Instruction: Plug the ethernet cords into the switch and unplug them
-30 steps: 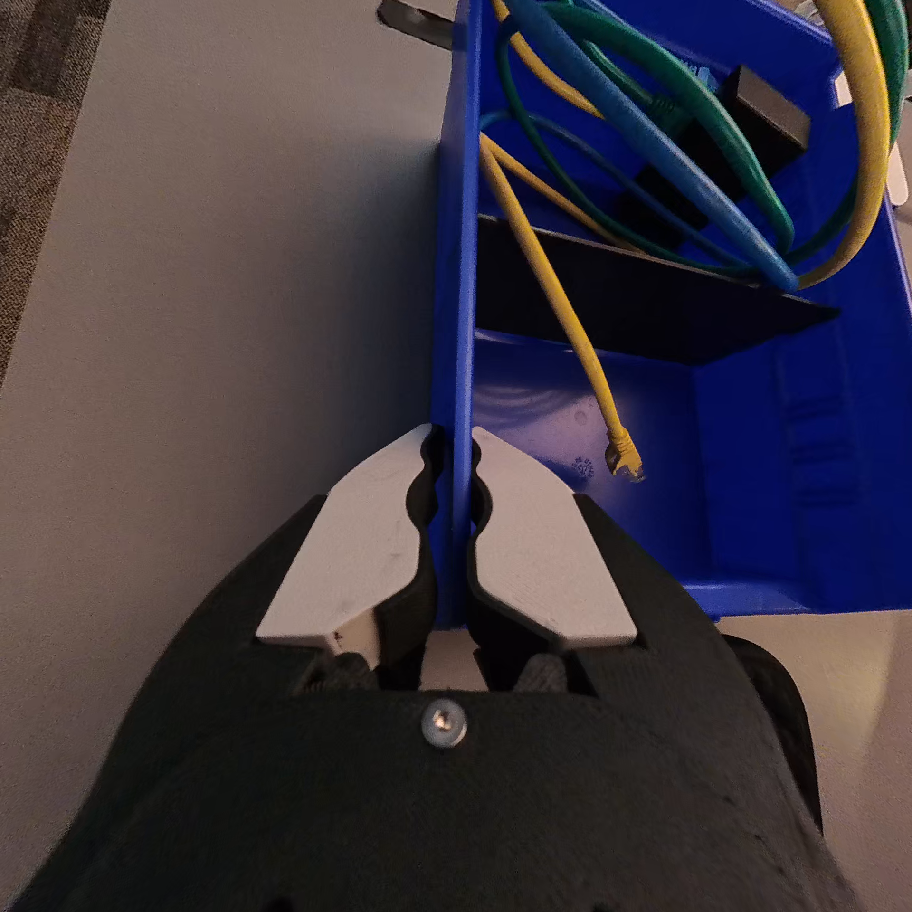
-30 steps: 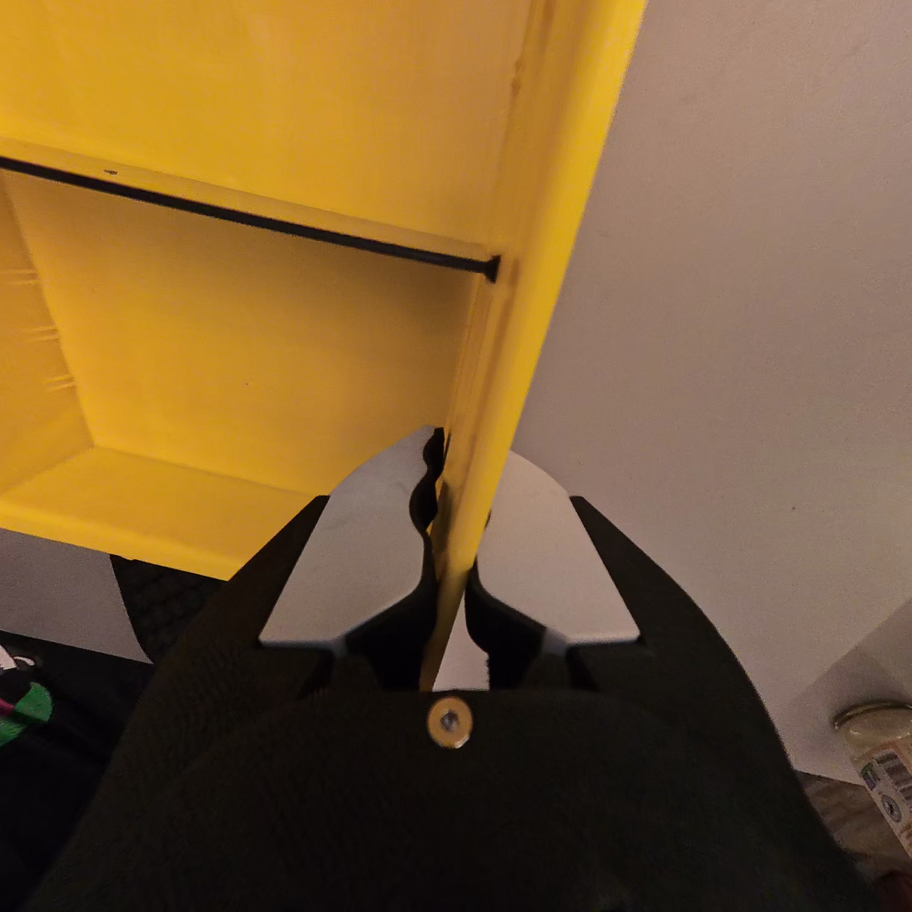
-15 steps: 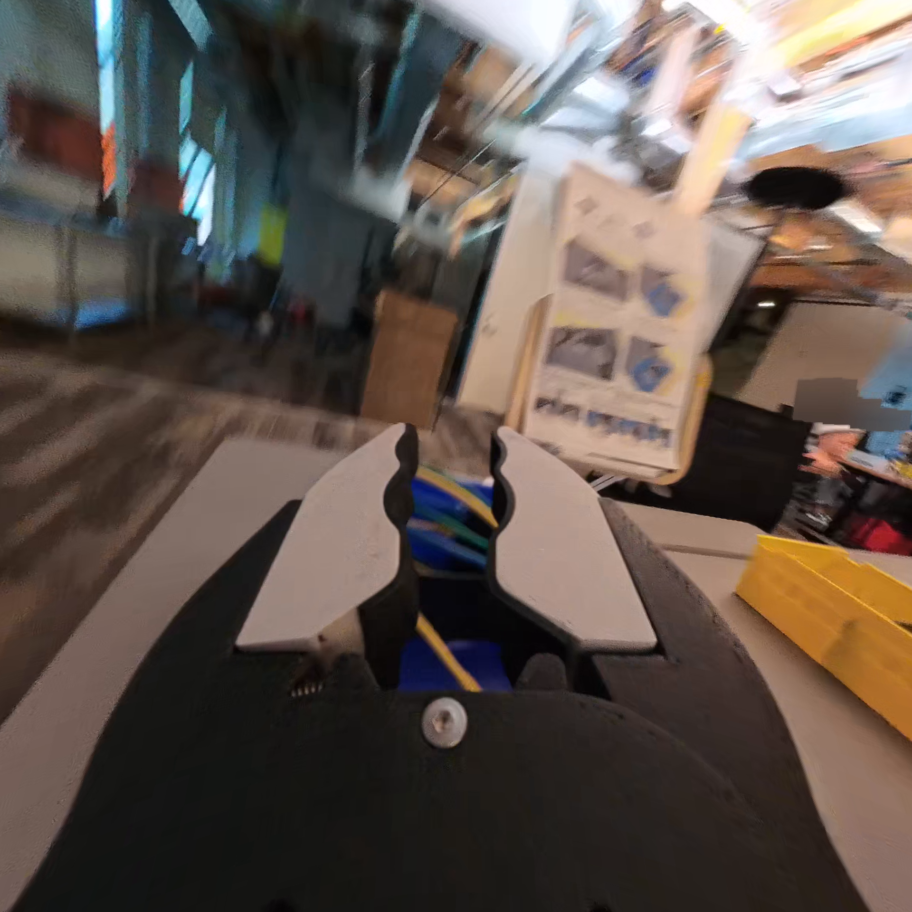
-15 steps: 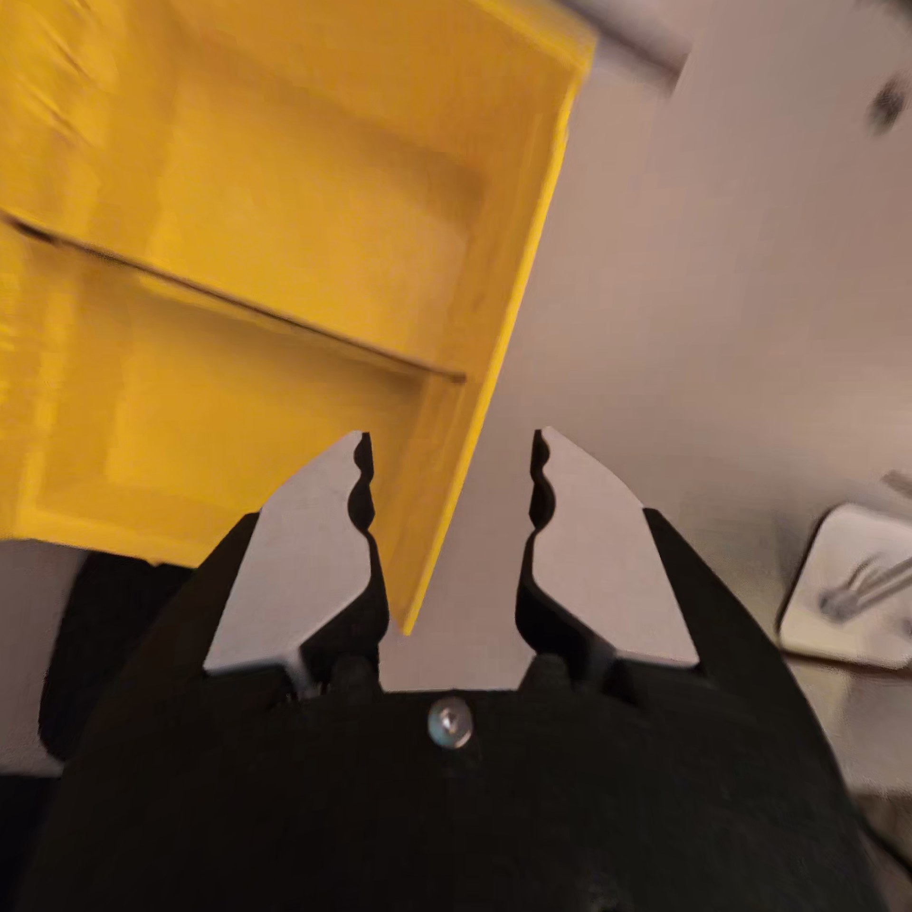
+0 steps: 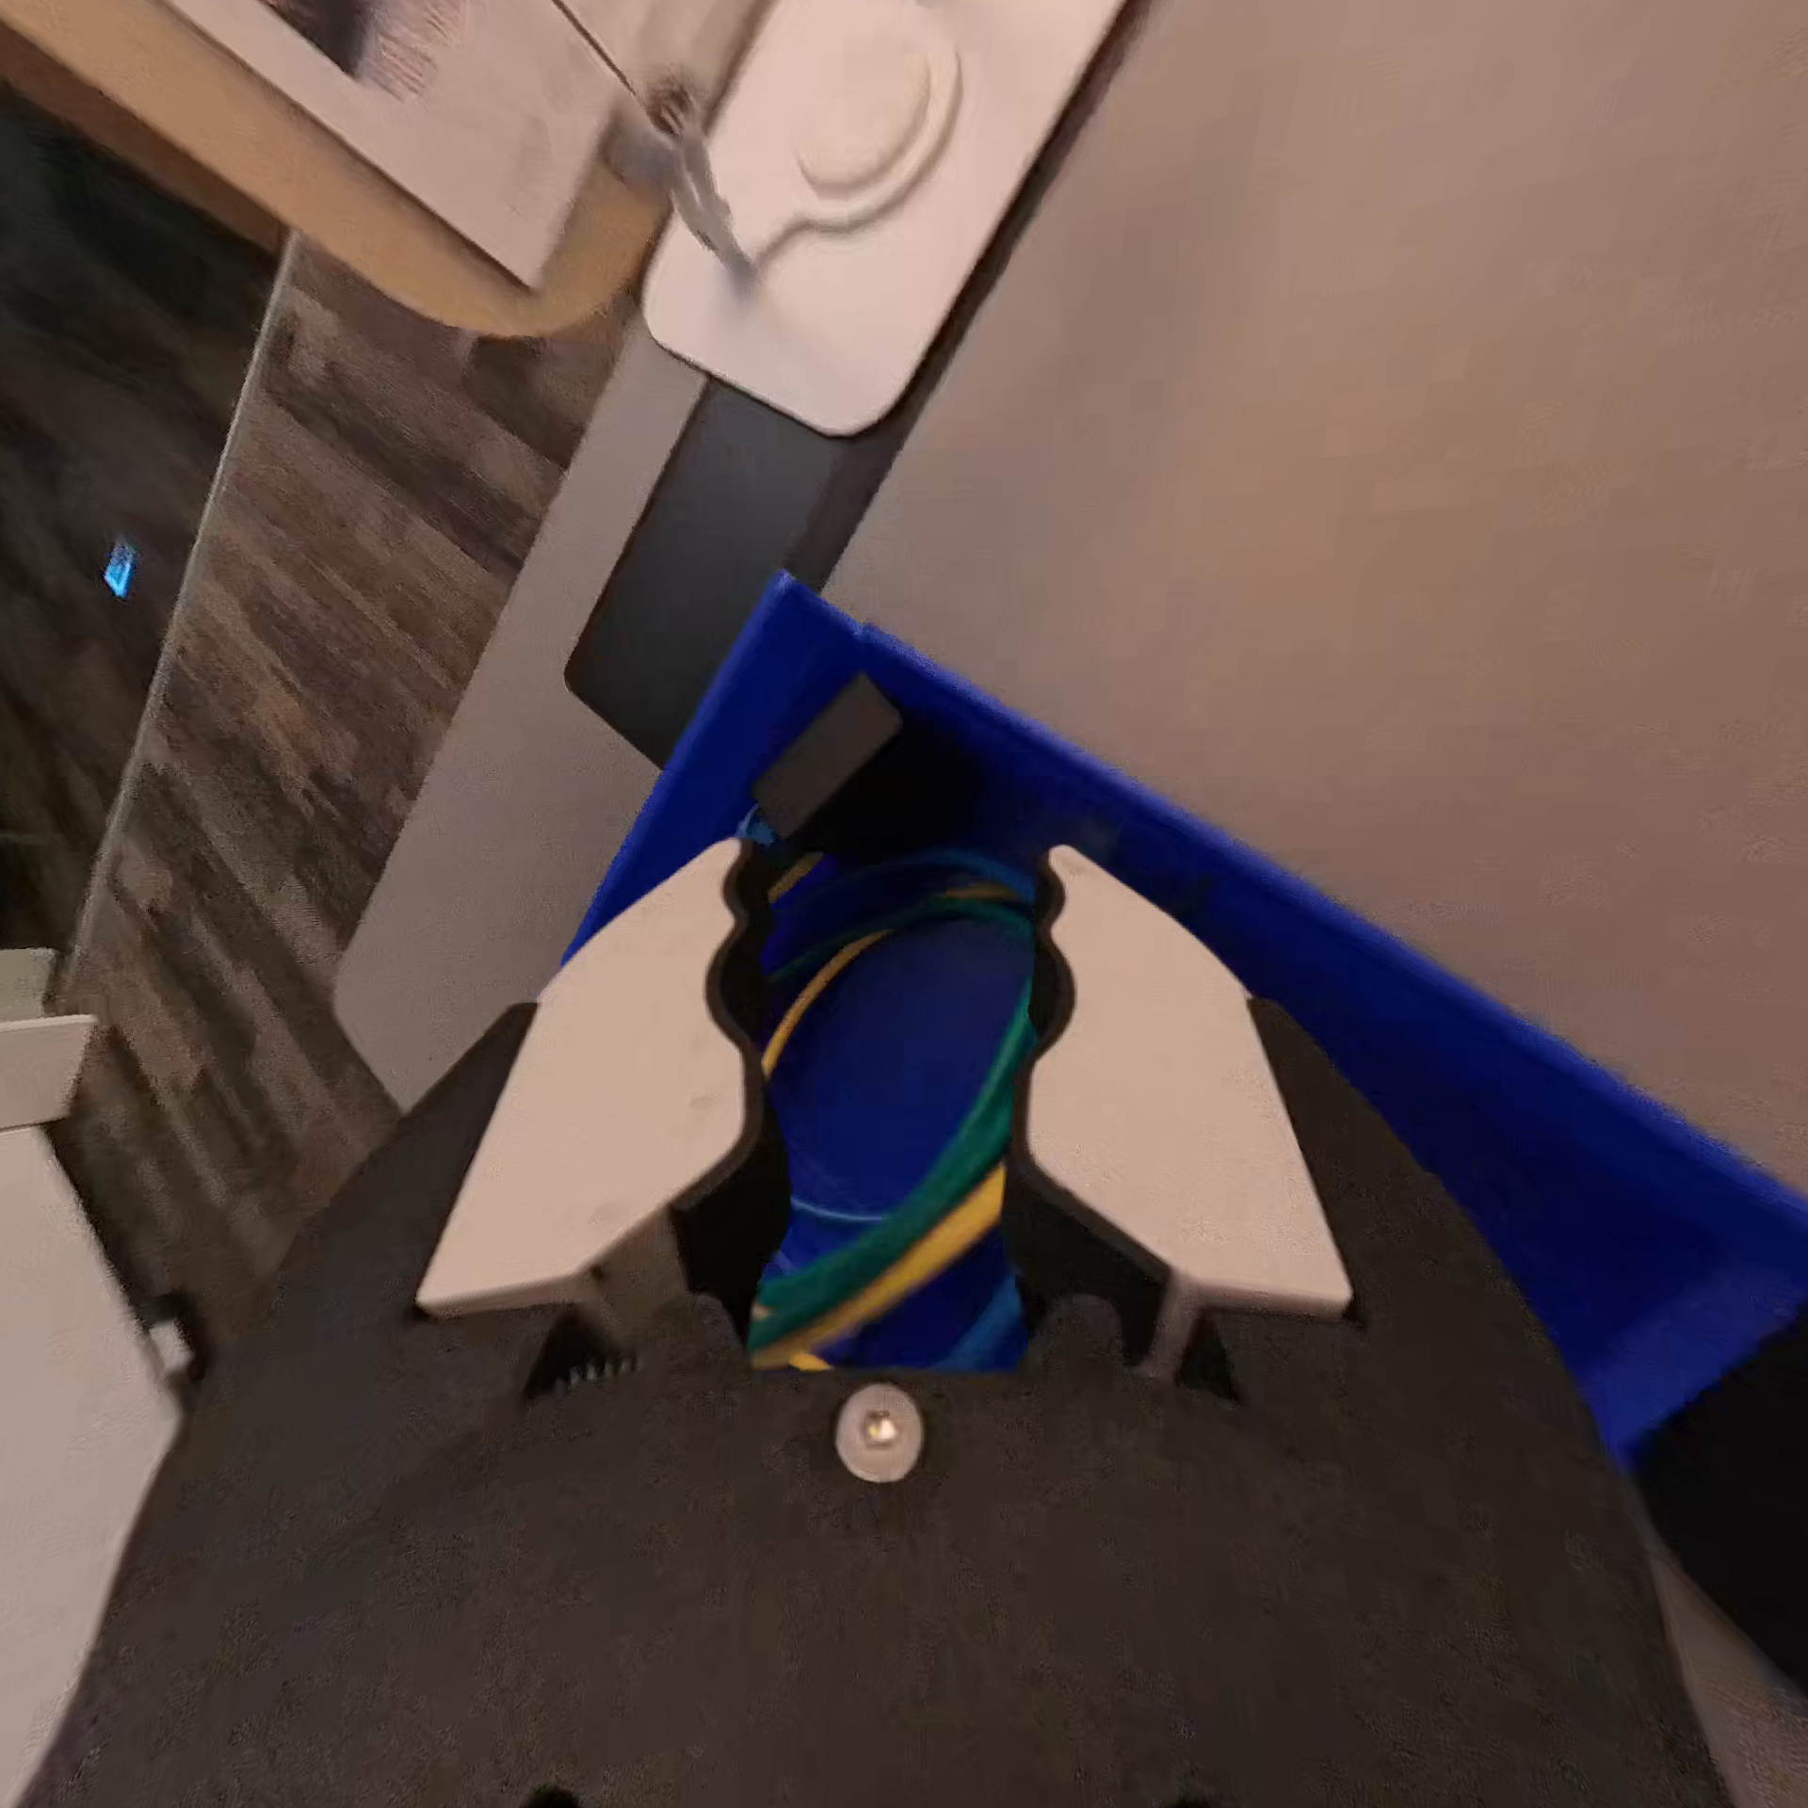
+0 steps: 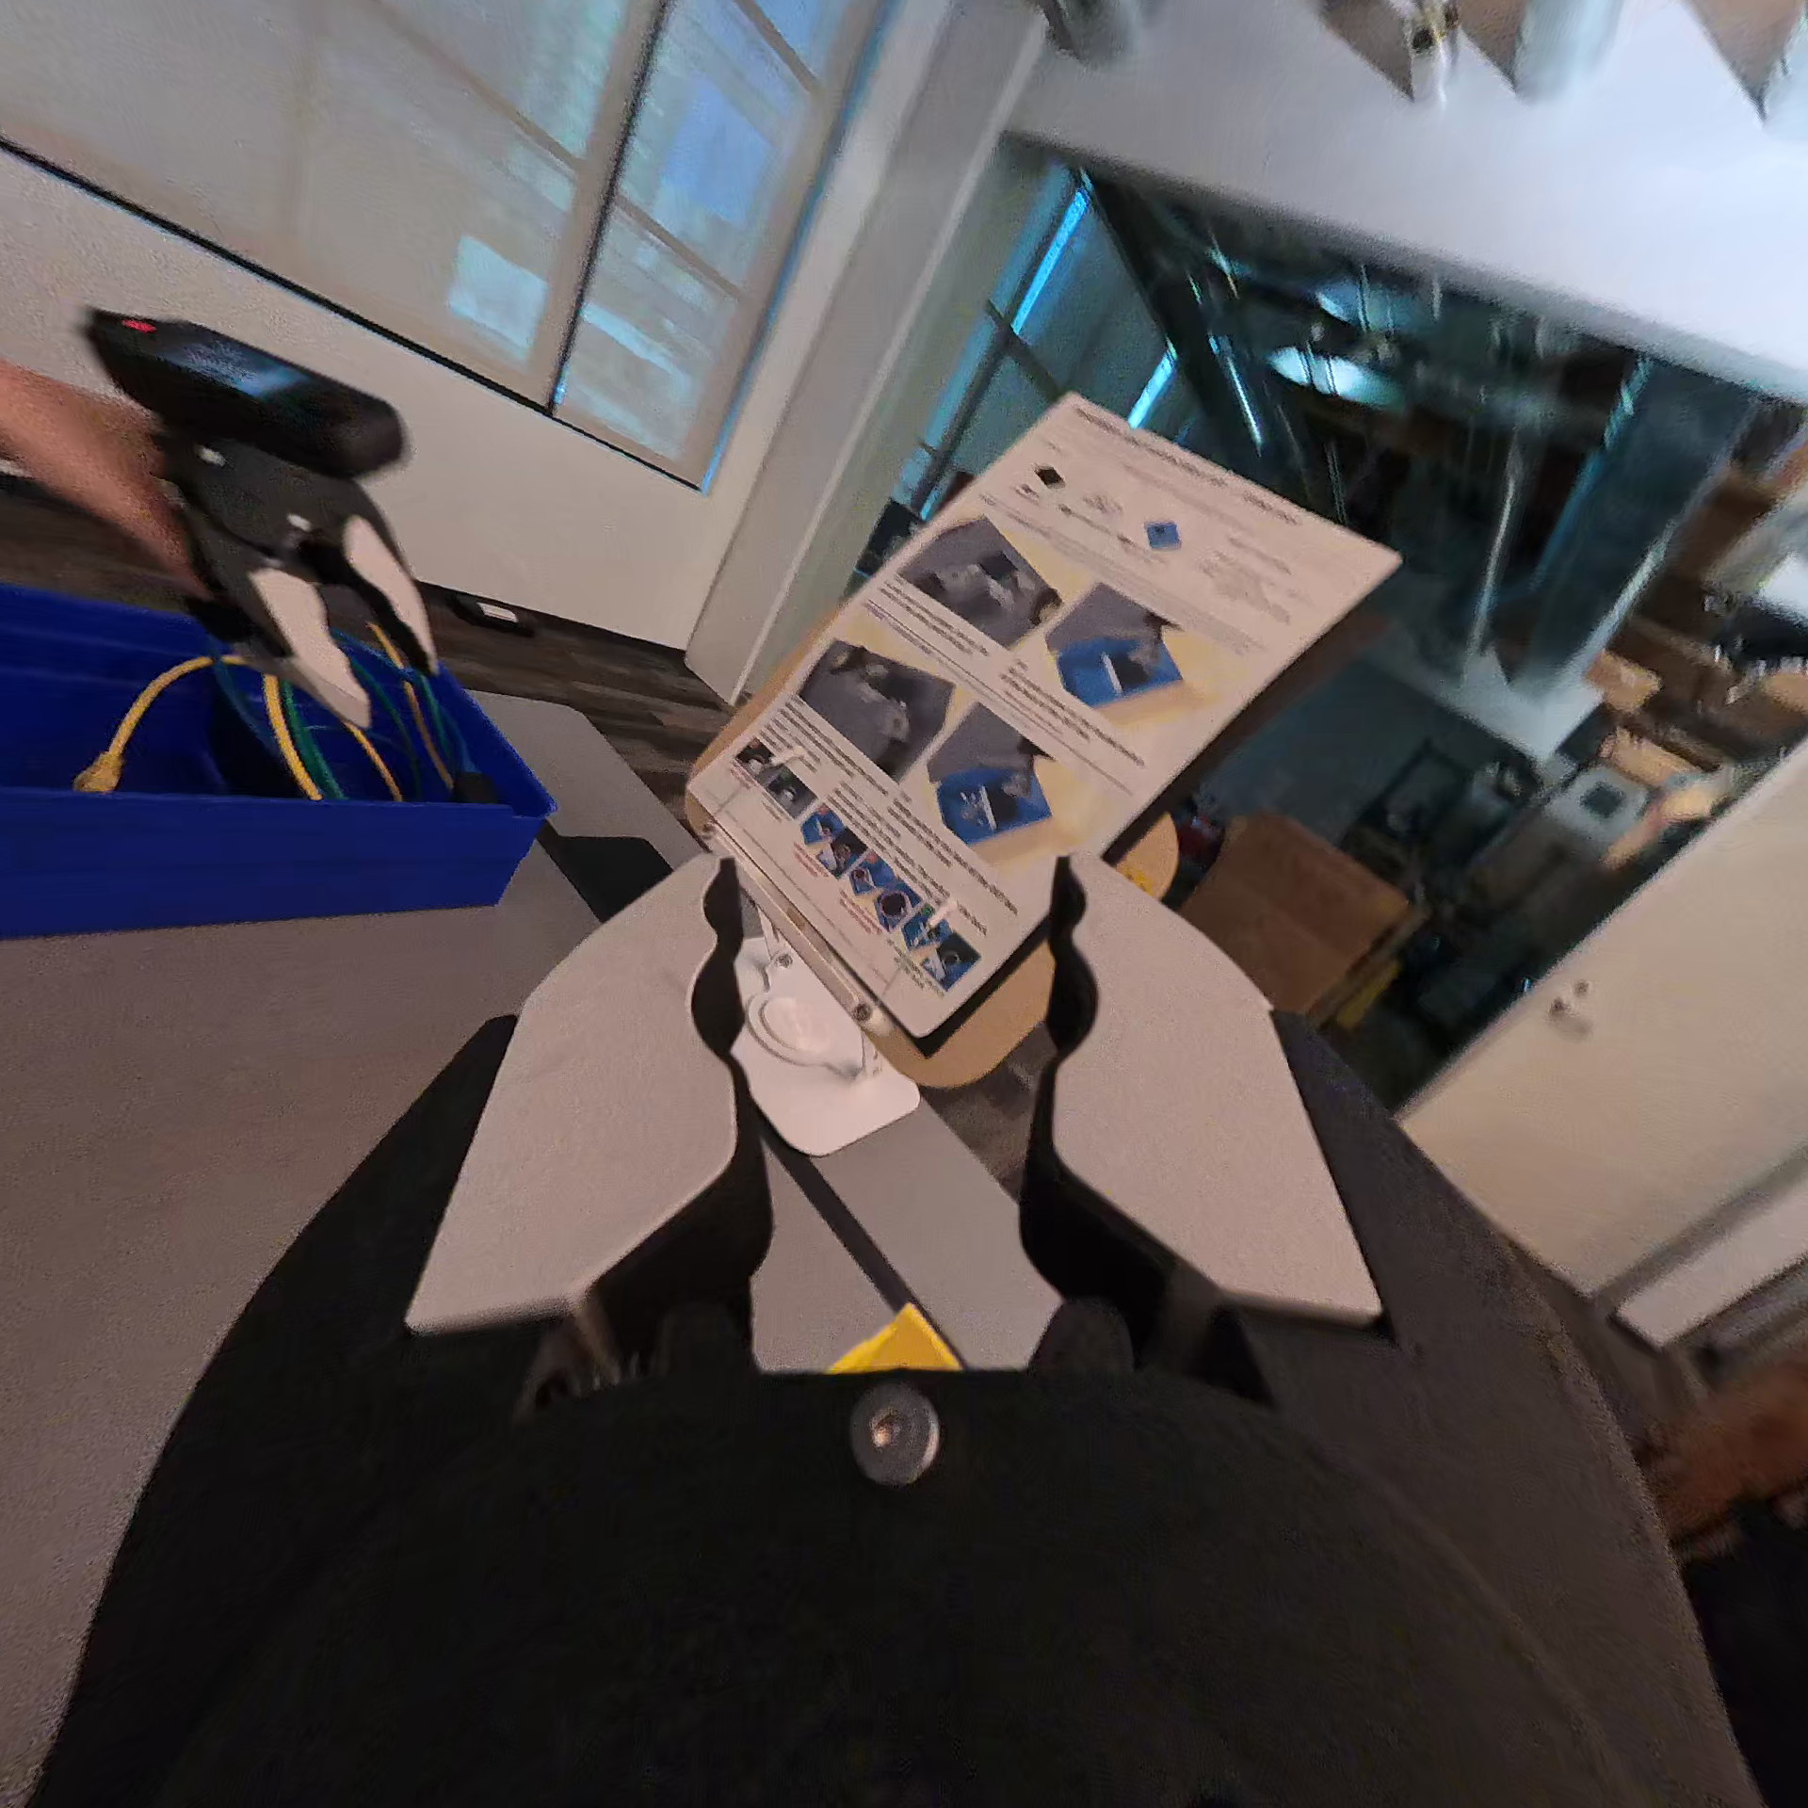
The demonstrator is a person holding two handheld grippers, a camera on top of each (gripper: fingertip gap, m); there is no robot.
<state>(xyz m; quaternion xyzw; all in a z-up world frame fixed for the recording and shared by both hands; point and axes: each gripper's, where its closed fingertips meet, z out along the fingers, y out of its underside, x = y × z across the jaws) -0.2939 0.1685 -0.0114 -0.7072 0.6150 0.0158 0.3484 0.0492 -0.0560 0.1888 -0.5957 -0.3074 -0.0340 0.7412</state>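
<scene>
Both tongs released bins | left tongs [image 5: 895,881] above cords [image 5: 964,1135]

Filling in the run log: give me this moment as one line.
left gripper: open, over blue plastic bin of ethernet cords | right gripper: open, empty, aimed away

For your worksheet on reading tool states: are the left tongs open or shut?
Open. The left tongs hang over the blue bin with a clear gap between the fingers; green and yellow cords show through it, ungripped.

Instruction sheet [image 6: 1037,714], print too blurred
</scene>
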